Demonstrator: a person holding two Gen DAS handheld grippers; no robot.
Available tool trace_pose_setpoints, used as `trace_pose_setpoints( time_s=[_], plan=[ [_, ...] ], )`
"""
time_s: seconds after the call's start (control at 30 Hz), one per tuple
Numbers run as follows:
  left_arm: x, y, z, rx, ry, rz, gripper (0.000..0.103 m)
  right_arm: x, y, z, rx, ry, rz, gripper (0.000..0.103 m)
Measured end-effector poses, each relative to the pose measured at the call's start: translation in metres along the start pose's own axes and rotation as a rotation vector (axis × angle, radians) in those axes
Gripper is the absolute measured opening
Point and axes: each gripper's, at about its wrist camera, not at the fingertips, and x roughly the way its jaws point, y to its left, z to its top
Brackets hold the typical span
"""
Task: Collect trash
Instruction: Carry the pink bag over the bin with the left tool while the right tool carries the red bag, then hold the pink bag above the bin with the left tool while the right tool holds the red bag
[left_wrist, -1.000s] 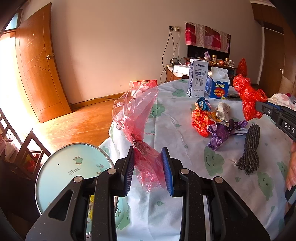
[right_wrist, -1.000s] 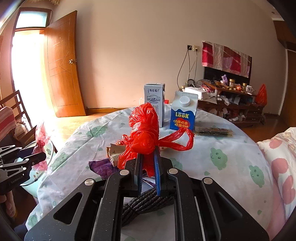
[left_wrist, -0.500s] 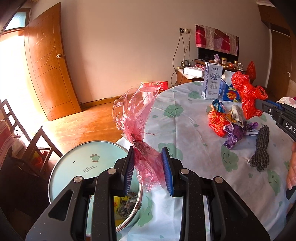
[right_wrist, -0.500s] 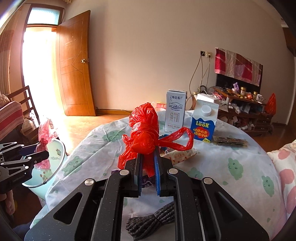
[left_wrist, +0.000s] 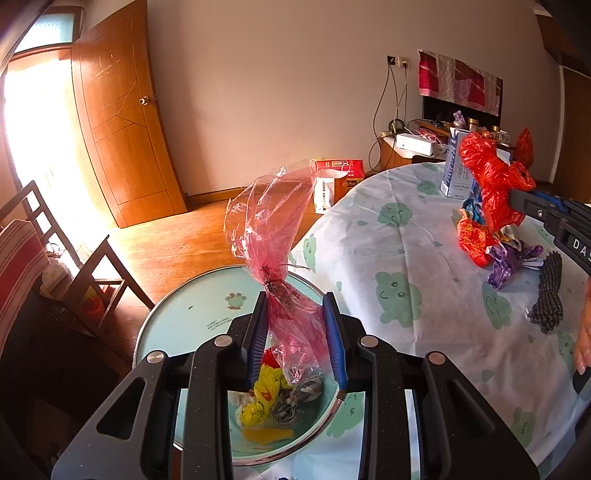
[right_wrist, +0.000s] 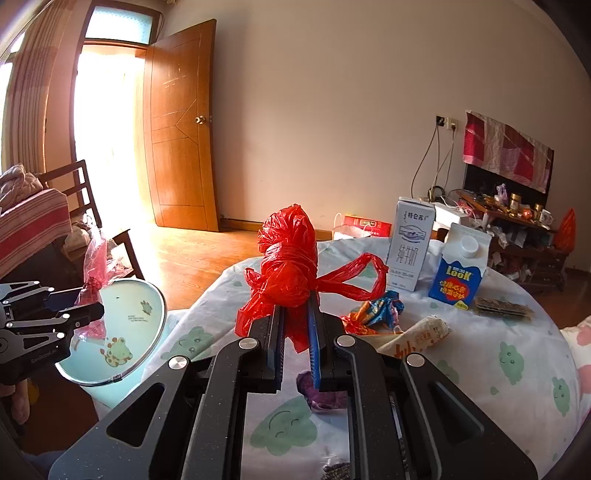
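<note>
So the left hand-held gripper (left_wrist: 297, 332) is clamped on a crumpled pink plastic bag (left_wrist: 275, 254), holding it right over the open pale-green trash bin (left_wrist: 177, 317) that sits just off the tabletop (left_wrist: 399, 251) edge; there's already yellow and grey rubbish down inside. The right hand-held gripper (right_wrist: 295, 332) is squeezed tight on a knotted red plastic bag (right_wrist: 291, 266) above the tabletop. Wrappers (right_wrist: 380, 306), a milk carton (right_wrist: 412, 247) and a blue LOOK carton (right_wrist: 460, 271) sit on the cloth.

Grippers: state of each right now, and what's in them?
Left gripper: closed on the pink plastic bag, above the bin.
Right gripper: shut on the red plastic bag.
</note>
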Motion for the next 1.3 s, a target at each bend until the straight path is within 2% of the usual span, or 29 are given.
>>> trace_pose_setpoints(
  time_s=[0.43,1.3],
  plan=[
    [-0.007,0.042,-0.004,-0.039,0.000,0.094,0.029,0.029,0.043,0.010,-0.063,-0.013,0.101,0.012],
    [-0.015,0.079,-0.021,-0.055,0.019,0.199,0.029,0.063,0.090,0.014,-0.184,-0.034,0.237,0.012]
  ],
)
